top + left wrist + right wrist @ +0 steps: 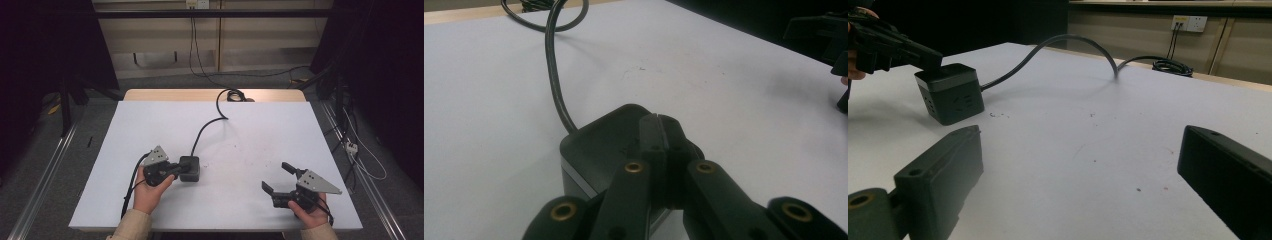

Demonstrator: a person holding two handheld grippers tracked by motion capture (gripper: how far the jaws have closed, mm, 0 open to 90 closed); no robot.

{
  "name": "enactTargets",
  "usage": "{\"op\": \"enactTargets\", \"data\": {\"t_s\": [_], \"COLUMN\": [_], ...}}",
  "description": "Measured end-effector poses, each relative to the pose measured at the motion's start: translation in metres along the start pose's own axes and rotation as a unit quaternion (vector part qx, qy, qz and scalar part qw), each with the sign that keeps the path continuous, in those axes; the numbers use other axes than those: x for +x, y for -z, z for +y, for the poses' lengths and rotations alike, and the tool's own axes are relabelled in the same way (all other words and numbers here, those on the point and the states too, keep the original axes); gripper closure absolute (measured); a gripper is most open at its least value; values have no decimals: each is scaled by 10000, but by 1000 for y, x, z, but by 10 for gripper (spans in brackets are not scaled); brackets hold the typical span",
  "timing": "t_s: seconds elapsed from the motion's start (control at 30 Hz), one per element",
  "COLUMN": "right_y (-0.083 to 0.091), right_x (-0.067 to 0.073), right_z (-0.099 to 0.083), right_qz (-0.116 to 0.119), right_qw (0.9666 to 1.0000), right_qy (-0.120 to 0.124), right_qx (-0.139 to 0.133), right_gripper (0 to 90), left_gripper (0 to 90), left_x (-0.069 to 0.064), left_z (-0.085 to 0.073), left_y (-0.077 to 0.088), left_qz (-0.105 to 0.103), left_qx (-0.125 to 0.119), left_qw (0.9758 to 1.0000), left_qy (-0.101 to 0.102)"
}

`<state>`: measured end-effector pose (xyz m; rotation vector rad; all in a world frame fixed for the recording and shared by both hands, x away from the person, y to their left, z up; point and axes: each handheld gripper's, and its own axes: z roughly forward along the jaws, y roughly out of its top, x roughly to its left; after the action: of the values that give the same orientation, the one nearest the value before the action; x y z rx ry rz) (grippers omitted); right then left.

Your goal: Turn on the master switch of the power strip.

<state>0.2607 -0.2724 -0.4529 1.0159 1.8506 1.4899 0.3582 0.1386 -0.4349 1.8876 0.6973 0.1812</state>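
- Trouble could start at the black box (190, 168), which sits on the white table (240, 200) near the left side.
- Left gripper (176, 169) has its jaws squeezed together, tips resting on the box top — holding nothing. A hard push could slide or tip the box.
- Its cord (207, 125) could tug it crooked.
- Right gripper (277, 179) waits wide open, far off — too far to help.

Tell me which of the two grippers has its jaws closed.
The left gripper: its jaws are pressed together, tips resting on top of the black cube. The right gripper sits apart with jaws spread wide over bare table.
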Motion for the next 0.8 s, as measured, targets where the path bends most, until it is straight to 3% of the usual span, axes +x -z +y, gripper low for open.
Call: {"op": "enactTargets", "data": {"t_s": [0.8], "right_y": [0], "right_x": [1], "right_z": [0], "right_qz": [-11], "right_qw": [10000], "right_qy": [7], "right_qx": [-11], "right_gripper": [39], "left_gripper": [900], "left_x": [-3], "left_z": [0], "left_y": [1], "left_qz": [49], "left_qx": [51], "left_qw": [10000], "left_qy": [-3]}}
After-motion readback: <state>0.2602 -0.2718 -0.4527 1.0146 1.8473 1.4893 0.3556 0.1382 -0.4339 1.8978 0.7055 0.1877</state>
